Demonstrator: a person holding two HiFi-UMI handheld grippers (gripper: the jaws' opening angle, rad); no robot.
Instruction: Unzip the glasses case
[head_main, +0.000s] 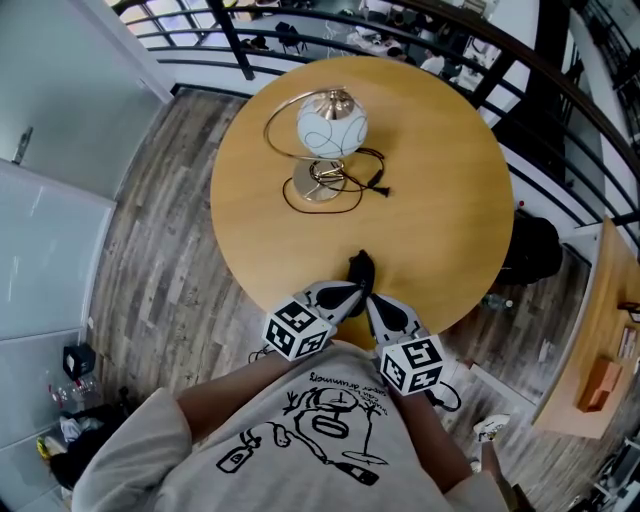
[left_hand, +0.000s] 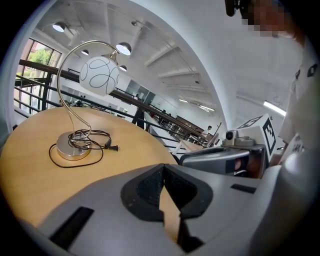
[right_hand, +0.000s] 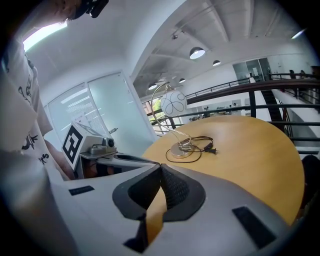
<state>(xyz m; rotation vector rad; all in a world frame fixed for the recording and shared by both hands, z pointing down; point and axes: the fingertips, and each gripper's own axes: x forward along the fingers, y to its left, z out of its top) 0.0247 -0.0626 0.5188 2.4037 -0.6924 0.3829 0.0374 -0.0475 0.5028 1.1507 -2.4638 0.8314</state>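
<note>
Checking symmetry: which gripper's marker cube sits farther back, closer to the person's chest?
The right gripper's cube; the left gripper's cube sits farther forward, nearer the table.

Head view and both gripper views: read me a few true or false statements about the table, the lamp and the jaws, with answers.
1. A lamp with a round white shade stands on the round wooden table. True.
2. The lamp's cord is plugged into a socket. False: its plug lies loose on the table top.
3. The left gripper has its jaws wide apart. False: they are shut, with nothing between them.
4. The right gripper has its jaws shut and holds nothing. True.
5. Both grippers are beyond the lamp, at the table's far side. False: they are at the near edge, close to the person, tips pointing towards each other.
</note>
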